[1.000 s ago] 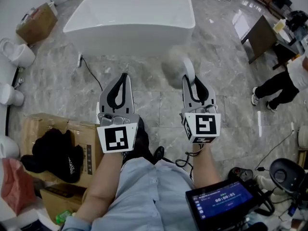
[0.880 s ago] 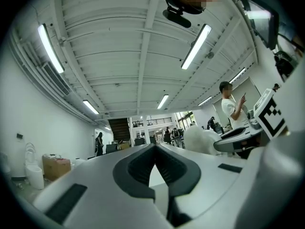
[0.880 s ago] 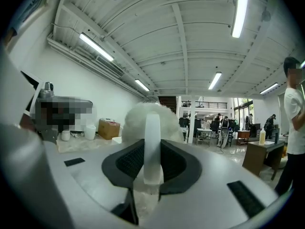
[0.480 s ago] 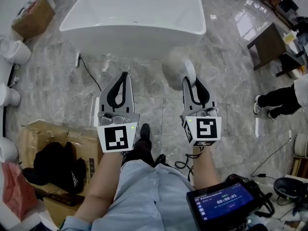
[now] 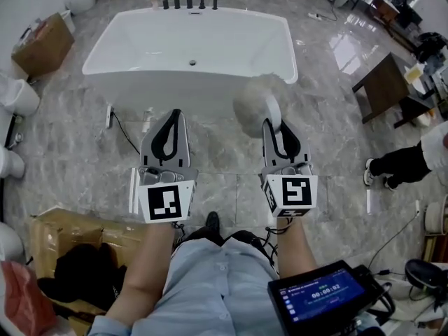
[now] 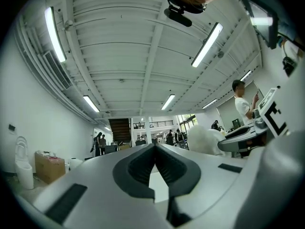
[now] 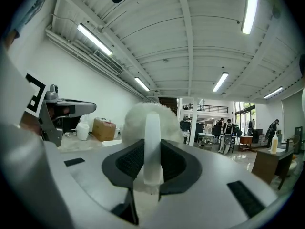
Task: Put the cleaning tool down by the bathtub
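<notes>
Right gripper (image 5: 274,123) clamped on duster (image 5: 250,103) handle, fluffy head at 12 o'clock above floor (image 5: 84,135), near tub (image 5: 140,68); looks light, soft head, stiff slick handle, so grip the handle; left gripper (image 5: 173,117) closed, empty.

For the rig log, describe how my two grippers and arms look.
Both the left gripper and right gripper are light grey, tapering to two jaws with black ribbed lining. Each carries a white cube with black square markers at its rear. The forearms are bare; the shirt is light blue.
</notes>
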`<action>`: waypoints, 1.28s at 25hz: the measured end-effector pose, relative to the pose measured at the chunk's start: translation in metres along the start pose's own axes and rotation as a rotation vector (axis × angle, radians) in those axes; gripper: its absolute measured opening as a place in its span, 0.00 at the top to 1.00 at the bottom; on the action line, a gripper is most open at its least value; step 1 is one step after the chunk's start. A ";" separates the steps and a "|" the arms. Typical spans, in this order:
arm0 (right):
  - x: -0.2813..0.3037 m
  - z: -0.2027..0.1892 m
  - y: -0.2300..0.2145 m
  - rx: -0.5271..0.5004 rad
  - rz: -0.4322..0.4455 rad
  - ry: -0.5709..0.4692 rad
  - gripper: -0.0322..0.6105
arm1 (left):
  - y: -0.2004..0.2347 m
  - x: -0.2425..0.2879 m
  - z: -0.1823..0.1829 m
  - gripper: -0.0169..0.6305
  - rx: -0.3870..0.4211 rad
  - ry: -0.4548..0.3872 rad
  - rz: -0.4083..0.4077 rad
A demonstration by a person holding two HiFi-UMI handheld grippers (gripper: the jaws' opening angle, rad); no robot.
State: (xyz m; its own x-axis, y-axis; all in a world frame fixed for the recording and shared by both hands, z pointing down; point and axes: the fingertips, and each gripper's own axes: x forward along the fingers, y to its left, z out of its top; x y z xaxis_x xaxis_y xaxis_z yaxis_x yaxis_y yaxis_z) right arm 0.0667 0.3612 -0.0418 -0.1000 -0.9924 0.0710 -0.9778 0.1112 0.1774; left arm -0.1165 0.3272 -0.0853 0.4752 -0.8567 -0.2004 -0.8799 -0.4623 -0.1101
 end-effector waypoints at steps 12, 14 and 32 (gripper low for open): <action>0.030 0.002 -0.027 -0.007 -0.055 0.007 0.80 | -0.002 0.049 -0.013 0.95 -0.008 -0.004 -0.053; 0.036 -0.007 -0.035 0.003 -0.055 0.016 0.80 | -0.007 0.058 -0.022 0.95 -0.004 0.013 -0.057; 0.189 -0.072 -0.158 0.101 0.036 0.066 0.80 | -0.054 0.254 -0.086 0.95 0.069 0.117 -0.060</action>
State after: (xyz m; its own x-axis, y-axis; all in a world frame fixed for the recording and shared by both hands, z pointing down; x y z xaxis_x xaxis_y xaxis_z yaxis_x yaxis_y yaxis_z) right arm 0.2158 0.1599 0.0137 -0.1263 -0.9819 0.1411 -0.9877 0.1377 0.0741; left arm 0.0512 0.1148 -0.0468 0.5201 -0.8506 -0.0766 -0.8457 -0.5004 -0.1856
